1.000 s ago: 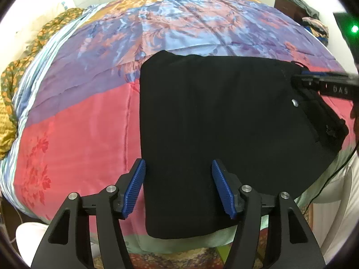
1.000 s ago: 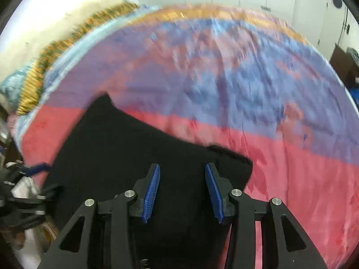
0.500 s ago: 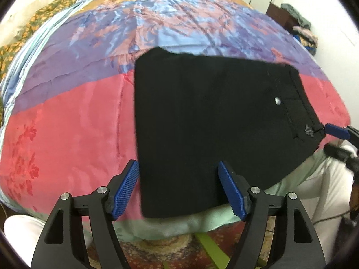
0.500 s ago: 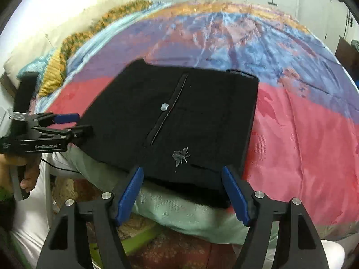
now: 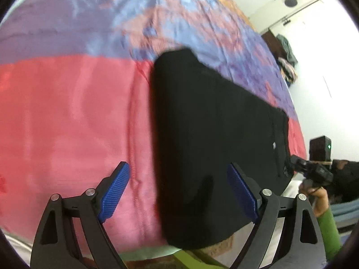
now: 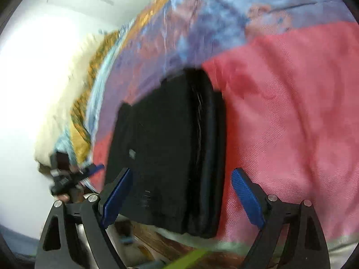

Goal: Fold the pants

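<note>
The black pants (image 5: 213,139) lie folded into a flat stack on the bed's pink band near the front edge; they also show in the right wrist view (image 6: 170,148), with the layered waistband edge on the right. My left gripper (image 5: 178,192) is open and empty, at the stack's left end, its jaws straddling that edge. My right gripper (image 6: 181,197) is open and empty, at the stack's right end. The right gripper shows at the far right in the left wrist view (image 5: 311,172), the left gripper at the lower left in the right wrist view (image 6: 74,174).
The bedspread (image 5: 67,112) is pink, purple, blue and orange. A yellow patterned cloth and pale pillow (image 6: 83,103) lie along the bed's left side. A dark cabinet with clothes (image 5: 285,53) stands by the far wall. The bed's front edge (image 6: 224,242) drops off below the stack.
Both grippers have swung outward and tilted to the stack's two ends, staying open. The views are motion-blurred. The pants have not moved.
</note>
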A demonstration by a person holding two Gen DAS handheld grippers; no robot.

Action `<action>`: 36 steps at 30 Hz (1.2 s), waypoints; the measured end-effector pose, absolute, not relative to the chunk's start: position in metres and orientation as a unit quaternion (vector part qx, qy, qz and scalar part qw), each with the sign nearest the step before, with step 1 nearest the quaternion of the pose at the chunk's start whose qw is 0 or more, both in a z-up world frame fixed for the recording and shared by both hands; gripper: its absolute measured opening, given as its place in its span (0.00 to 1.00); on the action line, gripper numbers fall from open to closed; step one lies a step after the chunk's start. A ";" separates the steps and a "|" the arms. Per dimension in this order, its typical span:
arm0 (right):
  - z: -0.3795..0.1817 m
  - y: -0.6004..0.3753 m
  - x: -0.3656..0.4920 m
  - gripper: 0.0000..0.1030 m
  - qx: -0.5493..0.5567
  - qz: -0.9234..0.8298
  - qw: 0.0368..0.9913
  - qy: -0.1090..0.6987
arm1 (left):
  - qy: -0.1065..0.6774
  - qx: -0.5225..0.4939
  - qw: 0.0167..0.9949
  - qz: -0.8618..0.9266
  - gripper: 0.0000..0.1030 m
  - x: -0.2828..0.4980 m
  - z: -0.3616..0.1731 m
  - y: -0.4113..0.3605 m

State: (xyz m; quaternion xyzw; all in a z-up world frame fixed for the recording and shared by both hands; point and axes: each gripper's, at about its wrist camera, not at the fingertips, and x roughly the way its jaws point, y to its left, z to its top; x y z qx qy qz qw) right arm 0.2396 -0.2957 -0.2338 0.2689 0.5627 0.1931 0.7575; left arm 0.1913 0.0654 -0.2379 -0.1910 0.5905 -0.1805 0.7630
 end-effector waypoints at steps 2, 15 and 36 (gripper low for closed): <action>-0.245 -0.293 0.244 0.87 0.266 0.194 0.752 0.570 | 0.615 -0.190 0.737 -0.206 0.87 0.194 -0.254 0.050; -0.234 -0.270 0.266 0.38 0.282 0.277 0.732 0.555 | 0.571 -0.166 0.777 -0.206 0.25 0.192 -0.214 0.028; -0.184 -0.316 0.347 0.57 0.052 0.074 0.853 0.514 | 0.479 -0.027 0.877 -0.002 0.78 0.218 -0.214 0.071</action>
